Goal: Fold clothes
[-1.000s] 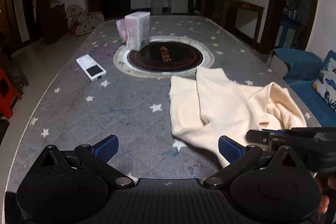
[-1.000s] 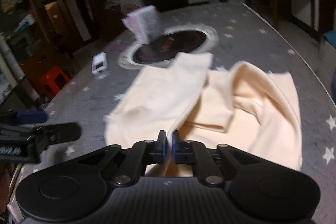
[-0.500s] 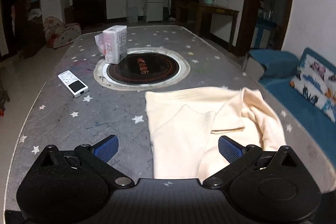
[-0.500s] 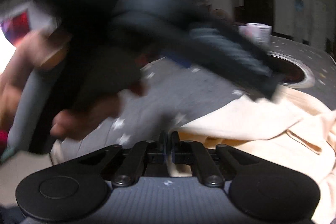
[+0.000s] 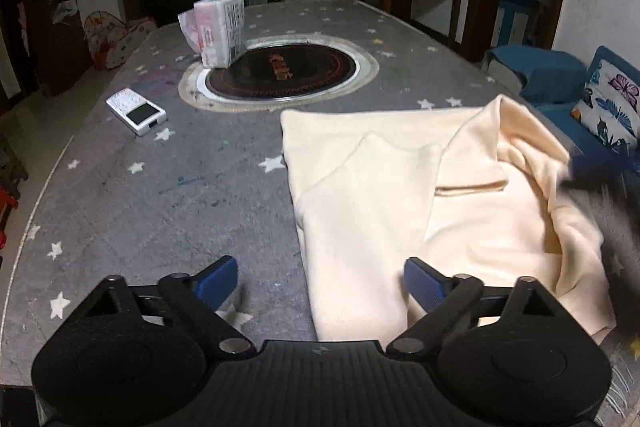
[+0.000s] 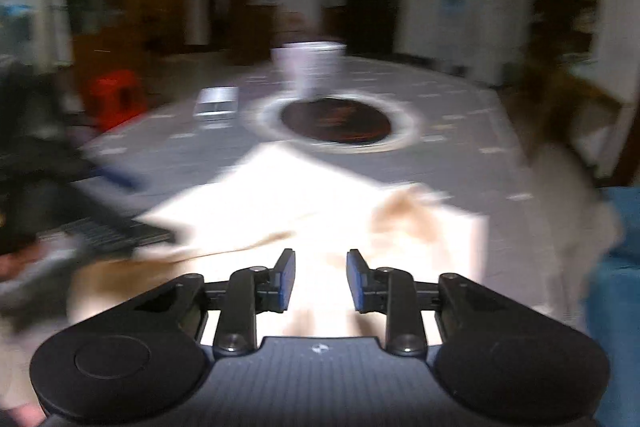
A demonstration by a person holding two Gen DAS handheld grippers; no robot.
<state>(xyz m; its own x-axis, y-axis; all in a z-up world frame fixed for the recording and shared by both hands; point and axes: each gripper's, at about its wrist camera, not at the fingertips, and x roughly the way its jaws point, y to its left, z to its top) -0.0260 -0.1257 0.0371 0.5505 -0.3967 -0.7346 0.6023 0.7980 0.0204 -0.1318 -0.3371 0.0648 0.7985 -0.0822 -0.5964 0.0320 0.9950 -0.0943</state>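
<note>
My left gripper (image 5: pixel 318 281) hangs with its jaws wide apart over the near edge of the cream garment (image 5: pixel 420 195) — nothing between them. The garment lies partly folded on the grey star-patterned table (image 5: pixel 180 187), just this side of the round black cooktop (image 5: pixel 282 73). My right gripper (image 6: pixel 321 281) has its jaws parted too, empty, above the same cloth — that view is blurred.

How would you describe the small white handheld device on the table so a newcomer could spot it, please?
Start at the round black cooktop set into the grey star-patterned table. The flat white handheld device lies to its left, nearer than the tissue pack; only it has a dark screen.
</note>
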